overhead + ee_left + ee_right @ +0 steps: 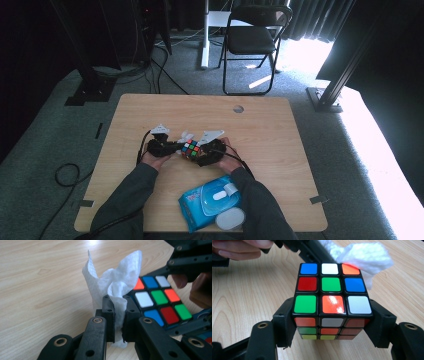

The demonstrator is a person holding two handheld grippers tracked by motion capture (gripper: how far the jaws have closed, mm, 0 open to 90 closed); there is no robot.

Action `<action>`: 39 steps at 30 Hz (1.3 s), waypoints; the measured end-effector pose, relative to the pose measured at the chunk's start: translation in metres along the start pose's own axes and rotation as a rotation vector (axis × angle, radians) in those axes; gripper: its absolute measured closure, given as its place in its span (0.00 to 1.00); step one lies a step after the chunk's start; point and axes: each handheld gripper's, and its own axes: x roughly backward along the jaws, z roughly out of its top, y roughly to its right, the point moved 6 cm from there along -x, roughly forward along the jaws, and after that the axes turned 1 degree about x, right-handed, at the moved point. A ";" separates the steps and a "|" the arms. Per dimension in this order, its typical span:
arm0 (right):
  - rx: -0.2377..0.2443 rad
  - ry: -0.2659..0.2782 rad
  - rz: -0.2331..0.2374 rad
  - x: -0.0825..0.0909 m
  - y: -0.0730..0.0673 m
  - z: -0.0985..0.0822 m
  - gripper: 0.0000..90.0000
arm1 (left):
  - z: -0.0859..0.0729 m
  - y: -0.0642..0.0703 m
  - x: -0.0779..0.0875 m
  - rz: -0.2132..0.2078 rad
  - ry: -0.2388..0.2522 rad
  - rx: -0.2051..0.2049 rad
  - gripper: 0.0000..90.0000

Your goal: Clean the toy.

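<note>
The puzzle cube (332, 300) sits squarely between the jaws of the right gripper (332, 327), which are clamped on its two opposite side faces about the lower layers, so the top face with its green centre square stands clear above the pads. In the high view the cube (190, 148) lies near the middle of the wooden table (280, 130), held between the two hands, with the right gripper (202, 152) just to one side of it and the left gripper (181, 146) just to the other. The left gripper (117, 317) has its jaws pinched tight on a crumpled white wipe (113, 282), whose loose upper part rises above the pads and leans against the cube (160, 300) at its top edge; the wipe (364, 257) shows beyond the cube's far corner, touching it. Nearer the person than the cube, a blue pack of wipes (210, 202) lies on the table, its lid open.
</note>
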 end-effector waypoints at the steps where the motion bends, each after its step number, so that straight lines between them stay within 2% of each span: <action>1: -0.001 0.000 0.000 0.000 0.000 0.000 0.38 | -0.001 0.000 0.000 -0.002 -0.001 0.001 0.93; 12: -0.018 0.017 0.002 0.002 0.001 0.001 0.38 | -0.013 -0.002 -0.002 -0.029 -0.049 -0.016 0.93; 21: -0.029 0.031 -0.003 0.003 0.003 0.002 0.38 | -0.024 -0.004 -0.009 -0.005 -0.092 -0.033 0.93; 23: -0.037 0.028 -0.019 0.003 0.005 0.001 0.38 | -0.025 -0.003 -0.009 0.001 -0.099 -0.041 0.93; 28: -0.057 0.042 -0.036 0.005 0.009 0.002 0.38 | -0.027 -0.003 -0.009 0.005 -0.101 -0.044 0.93; 32: -0.084 0.049 -0.049 0.007 0.012 0.002 0.38 | -0.031 -0.002 -0.008 0.034 -0.111 -0.073 0.93; 39: -0.088 0.051 -0.066 0.009 0.015 0.004 0.38 | -0.030 -0.001 -0.008 0.045 -0.102 -0.087 0.92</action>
